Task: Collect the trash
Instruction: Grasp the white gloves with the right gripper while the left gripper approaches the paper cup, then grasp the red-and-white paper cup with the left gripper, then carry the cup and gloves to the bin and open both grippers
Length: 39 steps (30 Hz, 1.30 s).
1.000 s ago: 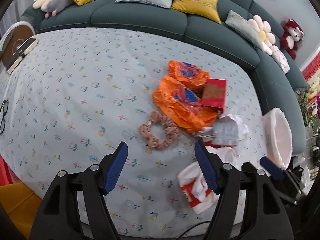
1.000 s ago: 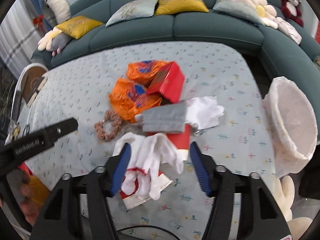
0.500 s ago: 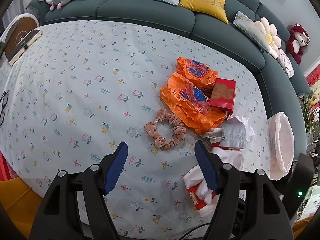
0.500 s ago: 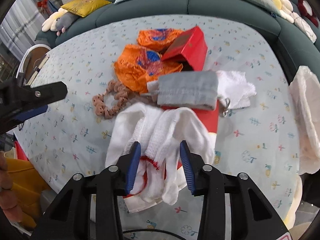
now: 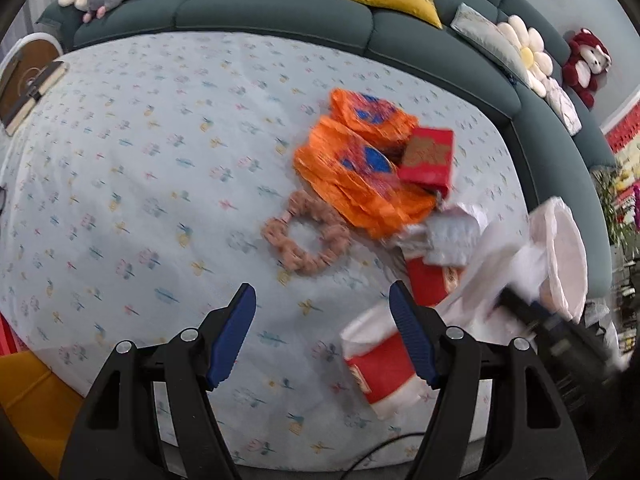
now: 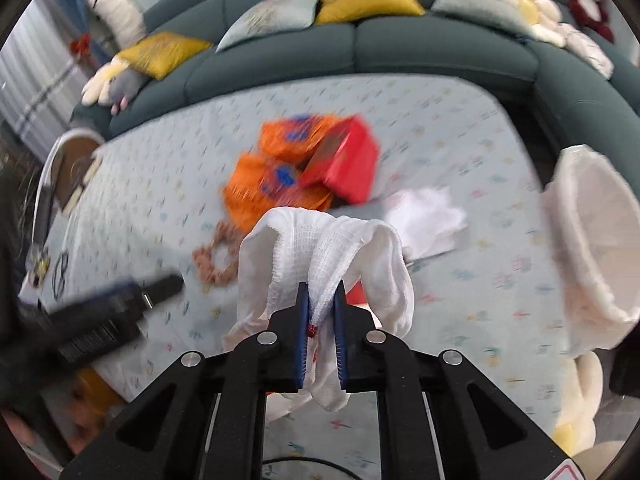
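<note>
My right gripper (image 6: 321,292) is shut on a white knit glove (image 6: 320,248) and holds it lifted above the table; the glove drapes over both fingers. In the left wrist view the glove (image 5: 500,256) shows blurred at the right. My left gripper (image 5: 322,300) is open and empty above the flowered tablecloth (image 5: 140,184). On the table lie orange plastic bags (image 5: 352,176), a red box (image 5: 428,156), a grey cloth (image 5: 452,236), a white tissue (image 6: 424,220), a red-and-white paper cup (image 5: 380,364) and a pink scrunchie (image 5: 304,236). A white-lined bin (image 6: 596,240) stands at the table's right edge.
A dark teal sofa (image 5: 280,12) with yellow and grey cushions curves around the back and right of the table. Plush toys sit on it. A book (image 5: 32,96) and glasses (image 6: 60,268) lie at the far left.
My right gripper has shut on the white glove and lifted it off the red-and-white cup. The left gripper has stayed open, shifting slightly over the table.
</note>
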Motion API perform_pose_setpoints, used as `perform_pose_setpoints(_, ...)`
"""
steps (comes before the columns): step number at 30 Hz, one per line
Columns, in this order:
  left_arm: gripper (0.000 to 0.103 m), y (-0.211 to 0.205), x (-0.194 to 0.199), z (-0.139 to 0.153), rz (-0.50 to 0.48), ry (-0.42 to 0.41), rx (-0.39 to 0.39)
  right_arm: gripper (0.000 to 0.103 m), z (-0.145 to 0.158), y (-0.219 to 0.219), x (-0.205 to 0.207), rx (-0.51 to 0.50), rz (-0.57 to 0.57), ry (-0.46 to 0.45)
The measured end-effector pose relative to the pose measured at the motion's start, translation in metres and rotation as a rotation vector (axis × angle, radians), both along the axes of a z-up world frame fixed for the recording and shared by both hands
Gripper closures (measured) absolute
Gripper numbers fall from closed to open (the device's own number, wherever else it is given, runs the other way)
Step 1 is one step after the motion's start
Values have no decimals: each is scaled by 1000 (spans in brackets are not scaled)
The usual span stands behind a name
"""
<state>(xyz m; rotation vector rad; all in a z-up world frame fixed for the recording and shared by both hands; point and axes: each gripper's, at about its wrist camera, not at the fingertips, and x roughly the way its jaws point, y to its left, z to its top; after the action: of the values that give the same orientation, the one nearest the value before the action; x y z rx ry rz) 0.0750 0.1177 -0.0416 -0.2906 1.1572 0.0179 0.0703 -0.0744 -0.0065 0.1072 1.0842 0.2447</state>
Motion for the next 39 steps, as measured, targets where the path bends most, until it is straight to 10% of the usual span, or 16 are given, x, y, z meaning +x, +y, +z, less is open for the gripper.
perform_pose_setpoints(13,37,-65,-20,-48,-121,168,-113,92,37,-68,-22,21,-191,-17)
perform_pose_setpoints(26,38,-50,-8,-72,-29,167,-211,92,24,-65,-19,51,-197,21)
perform_pose_setpoints(39,75,-66,-8,-50,-127,76,-250,92,23,-63,-17,56,-187,19)
